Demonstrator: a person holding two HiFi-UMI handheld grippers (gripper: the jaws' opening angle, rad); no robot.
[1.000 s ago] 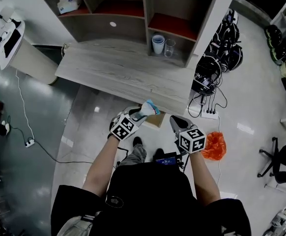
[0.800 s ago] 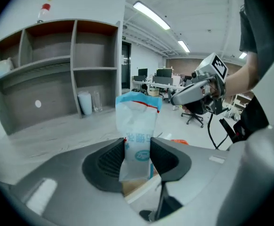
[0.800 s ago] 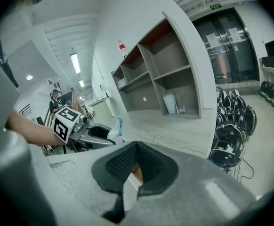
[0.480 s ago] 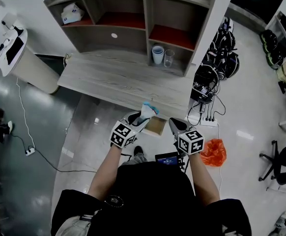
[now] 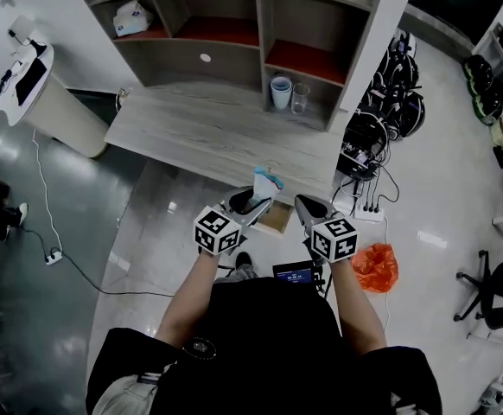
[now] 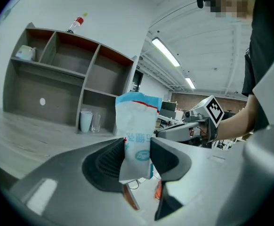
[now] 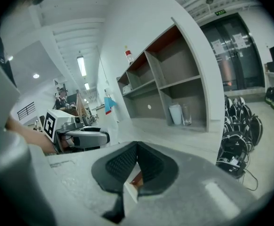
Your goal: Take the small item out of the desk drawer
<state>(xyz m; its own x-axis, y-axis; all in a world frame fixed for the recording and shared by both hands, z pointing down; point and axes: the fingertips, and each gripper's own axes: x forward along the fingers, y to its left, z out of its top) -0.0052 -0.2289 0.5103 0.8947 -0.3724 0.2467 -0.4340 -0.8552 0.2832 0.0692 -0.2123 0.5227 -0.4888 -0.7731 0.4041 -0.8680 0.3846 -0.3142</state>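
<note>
My left gripper is shut on a small white-and-blue packet, holding it upright just above the front edge of the grey wooden desk. In the left gripper view the packet stands pinched between both pads. The open drawer, brown inside, juts out below the desk edge between the two grippers. My right gripper hovers to the right of the drawer, and its jaws meet with nothing between them. From the right gripper view the left gripper and packet show at the left.
A shelf unit at the back of the desk holds a white cup and a glass. On the floor to the right lie a power strip, black bags and an orange bag. A round white stand is at the left.
My left gripper has carried the packet a little up and to the right, over the desk's front edge. The right gripper has edged slightly left, still shut.
</note>
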